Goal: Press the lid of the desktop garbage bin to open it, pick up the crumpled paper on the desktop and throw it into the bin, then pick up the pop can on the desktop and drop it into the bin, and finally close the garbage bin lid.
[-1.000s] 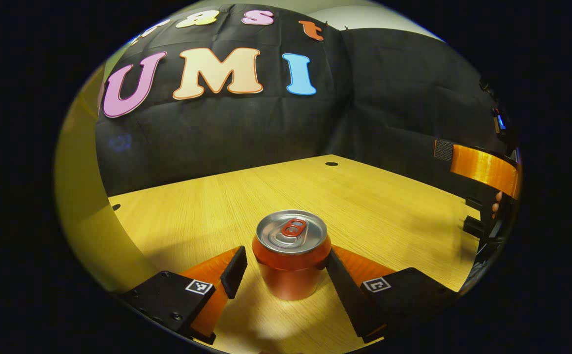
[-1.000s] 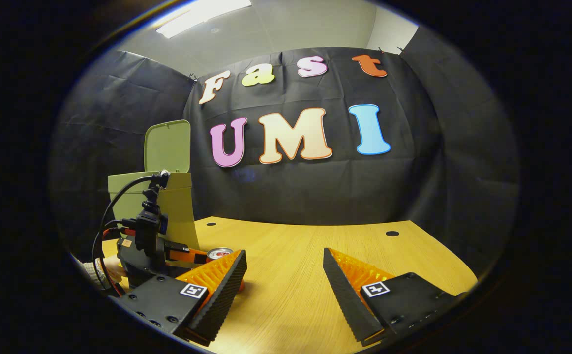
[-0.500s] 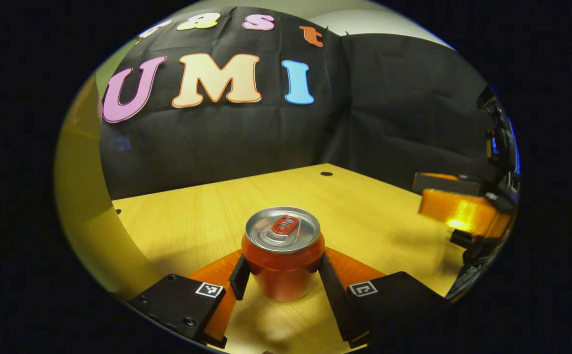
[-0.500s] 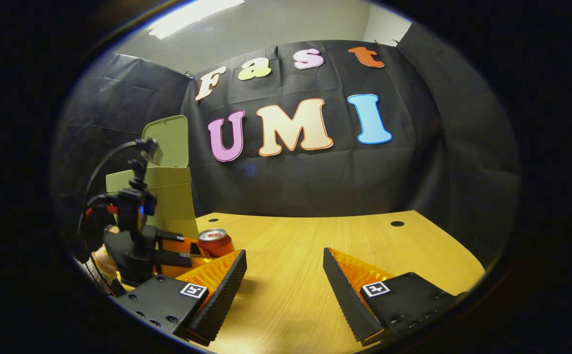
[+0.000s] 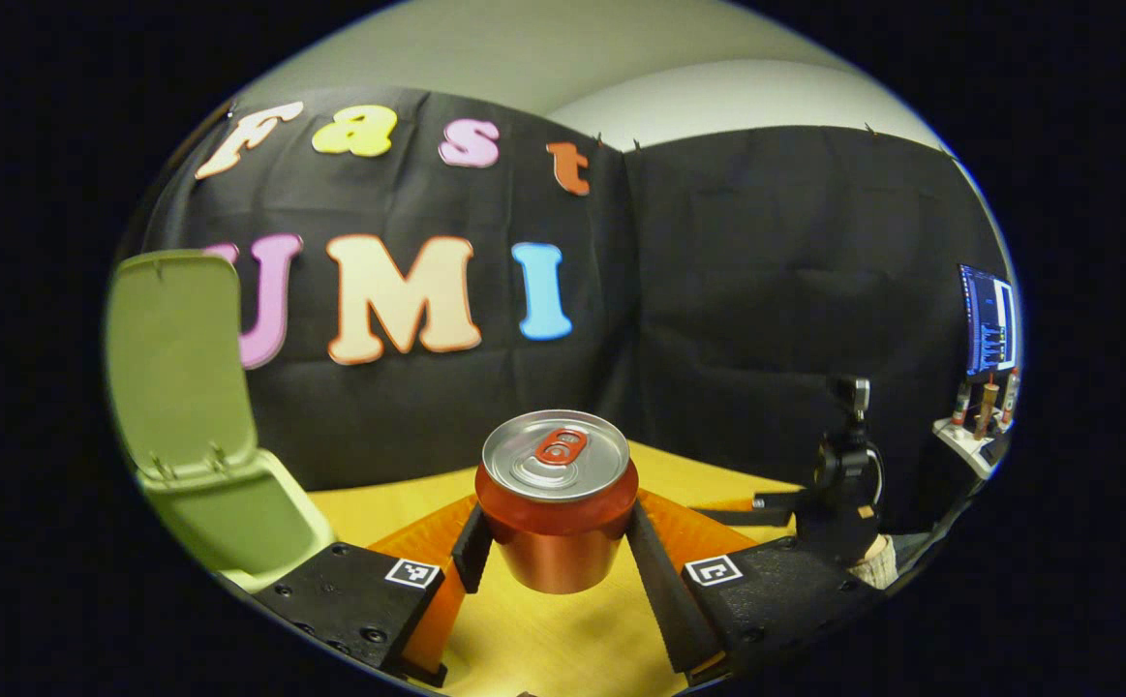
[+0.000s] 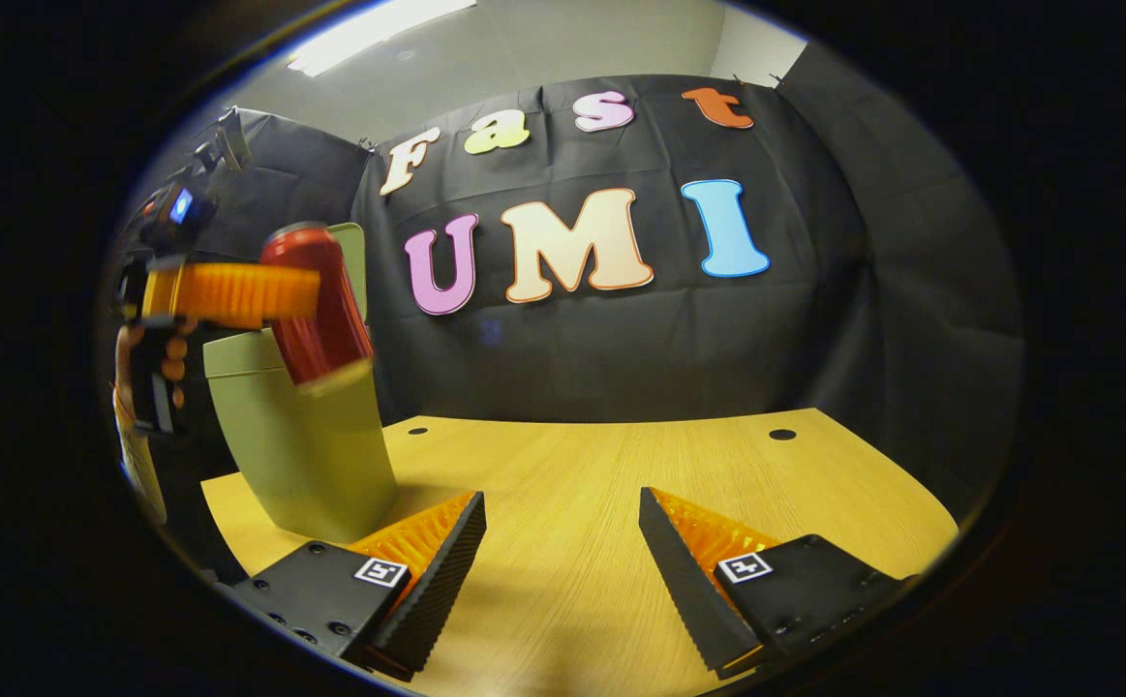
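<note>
With its lid (image 5: 175,358) standing upright and open at the left of the left gripper view, the green bin (image 5: 243,518) sits on the wooden worktop (image 5: 543,639), and just right of it the left gripper (image 5: 555,547) has its fingers clamped on either side of the red pop can (image 5: 556,513), which hangs clear of the worktop. Seen from the right gripper view, the can is up beside the top of the bin at the left, while the right gripper (image 6: 563,561) sits low over the worktop with its fingers wide apart, holding nothing.
</note>
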Available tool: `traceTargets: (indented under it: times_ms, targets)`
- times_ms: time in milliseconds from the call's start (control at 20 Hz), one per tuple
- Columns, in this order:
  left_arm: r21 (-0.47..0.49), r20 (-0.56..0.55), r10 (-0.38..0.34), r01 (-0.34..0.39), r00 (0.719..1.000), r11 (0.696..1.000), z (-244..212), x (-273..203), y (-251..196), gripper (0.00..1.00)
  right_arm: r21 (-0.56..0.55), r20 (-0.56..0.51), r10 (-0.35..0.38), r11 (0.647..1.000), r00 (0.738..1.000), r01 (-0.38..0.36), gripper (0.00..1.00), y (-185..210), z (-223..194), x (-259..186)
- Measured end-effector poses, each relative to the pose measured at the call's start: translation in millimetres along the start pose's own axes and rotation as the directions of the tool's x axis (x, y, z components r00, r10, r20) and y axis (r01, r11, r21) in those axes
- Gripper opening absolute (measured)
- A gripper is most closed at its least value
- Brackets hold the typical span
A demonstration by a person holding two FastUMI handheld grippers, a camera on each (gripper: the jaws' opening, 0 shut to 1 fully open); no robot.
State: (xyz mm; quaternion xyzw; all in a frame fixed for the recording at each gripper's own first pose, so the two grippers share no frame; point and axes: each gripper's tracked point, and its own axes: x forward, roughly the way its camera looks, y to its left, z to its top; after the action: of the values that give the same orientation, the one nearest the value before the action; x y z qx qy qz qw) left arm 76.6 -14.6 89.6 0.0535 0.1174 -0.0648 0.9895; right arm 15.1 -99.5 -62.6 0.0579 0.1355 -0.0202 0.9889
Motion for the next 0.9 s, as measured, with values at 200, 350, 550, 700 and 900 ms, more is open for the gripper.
traceTargets:
  times_ms: [200, 350, 550, 700, 900]
  targets:
    - [0.076, 0.090, 0.180, -0.187, 0.979, 0.979, 47.3, -31.7, 69.2, 0.76, -0.007, 0.008, -0.013, 1.000, 1.000, 0.013, 1.00, -2.2, 3.5, -0.6]
    - [0.043, 0.075, 0.298, -0.302, 0.952, 0.952, 45.2, -52.4, 121.0, 0.76, -0.003, 0.010, 0.001, 1.000, 1.000, -0.001, 1.00, 4.4, 4.4, 0.0]
    - [-0.012, -0.021, 0.416, -0.417, 0.909, 0.909, 10.1, -71.9, 179.6, 0.76, -0.010, 0.007, 0.017, 1.000, 1.000, -0.017, 1.00, 12.9, 4.1, 0.4]
    - [-0.016, -0.074, 0.469, -0.471, 0.880, 0.882, -5.5, -83.1, 200.3, 0.79, -0.019, 0.001, 0.020, 1.000, 1.000, -0.020, 1.00, 14.6, 2.1, 2.8]
    - [0.005, -0.052, 0.486, -0.487, 0.872, 0.874, 3.9, -86.6, 204.4, 0.80, -0.020, -0.024, 0.025, 0.999, 0.999, -0.025, 1.00, 15.8, -6.1, 11.4]
